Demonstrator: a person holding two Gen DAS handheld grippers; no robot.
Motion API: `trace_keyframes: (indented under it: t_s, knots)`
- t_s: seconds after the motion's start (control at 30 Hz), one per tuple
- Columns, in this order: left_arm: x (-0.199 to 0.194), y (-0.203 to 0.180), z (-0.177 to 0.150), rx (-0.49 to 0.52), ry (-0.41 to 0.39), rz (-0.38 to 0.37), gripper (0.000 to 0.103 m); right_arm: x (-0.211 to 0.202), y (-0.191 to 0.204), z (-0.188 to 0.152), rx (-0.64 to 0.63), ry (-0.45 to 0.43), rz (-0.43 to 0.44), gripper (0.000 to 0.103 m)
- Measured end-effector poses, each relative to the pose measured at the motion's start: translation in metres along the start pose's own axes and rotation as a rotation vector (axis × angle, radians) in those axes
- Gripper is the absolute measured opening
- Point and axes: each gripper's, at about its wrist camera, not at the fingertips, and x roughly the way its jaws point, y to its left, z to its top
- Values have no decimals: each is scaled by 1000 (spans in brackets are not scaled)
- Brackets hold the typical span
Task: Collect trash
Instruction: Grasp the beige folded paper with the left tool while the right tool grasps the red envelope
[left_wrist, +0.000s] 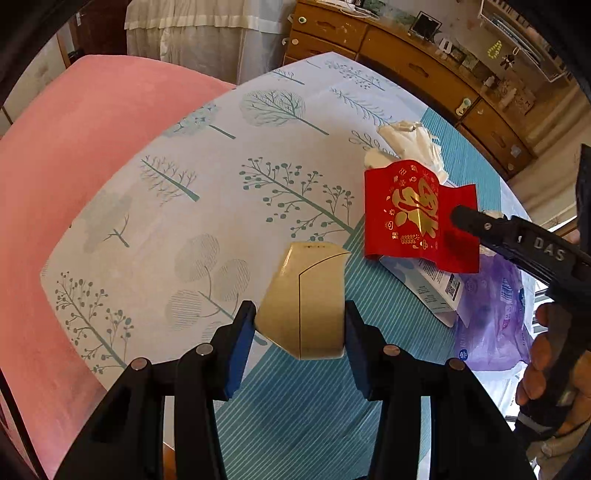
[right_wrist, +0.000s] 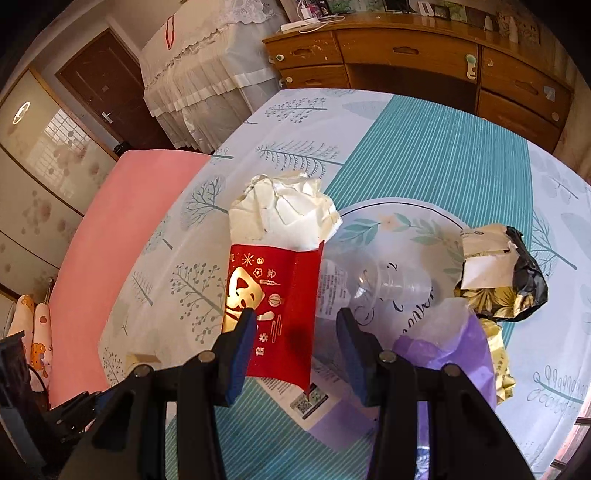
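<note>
Left gripper (left_wrist: 300, 325) is clamped on a cream folded carton (left_wrist: 306, 306), lifted above the tablecloth (left_wrist: 221, 184). Right gripper (right_wrist: 295, 332) straddles a red envelope (right_wrist: 280, 314); pad contact cannot be told. Its 2 fingers hide the envelope's lower edge. Crumpled white paper (right_wrist: 288, 214) sits behind, purple bag (right_wrist: 458, 347) partly cut off.

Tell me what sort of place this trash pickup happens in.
Likely a lived-in home room: a table under a tree-print tablecloth, a wooden dresser cluttered with small items, and a lace-draped piece of furniture near a door.
</note>
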Motion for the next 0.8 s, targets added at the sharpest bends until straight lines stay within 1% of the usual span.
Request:
trace_keyframes:
  t_s: [0.03, 0.07, 0.1, 0.2, 0.33, 0.53, 0.67, 0.8]
  knots:
    - [-4, 1, 0, -1, -6, -2, 45, 2, 0, -1, -2, 5, 0, 29]
    - [-9, 4, 2, -2, -10, -5, 45, 3, 1, -1, -7, 6, -9, 13]
    - [-14, 5, 2, -3, -16, -7, 45, 2, 3, -3, -12, 0, -20, 5]
    - [-27, 10, 6, 3, -31, -15, 45, -11, 11, -9, -41, -39, -8, 1]
    - [-46, 10, 2, 27, -49, -29, 45, -34, 28, -17, -80, -89, 26, 1]
    - [-73, 18, -6, 68, -77, -56, 45, -71, 56, -36, -83, -143, 56, 1]
    - [-95, 30, -15, 112, -93, -83, 45, -95, 75, -63, -61, -163, 59, 1]
    - [-114, 43, -27, 172, -91, -123, 45, -114, 96, -99, -31, -181, 33, 1]
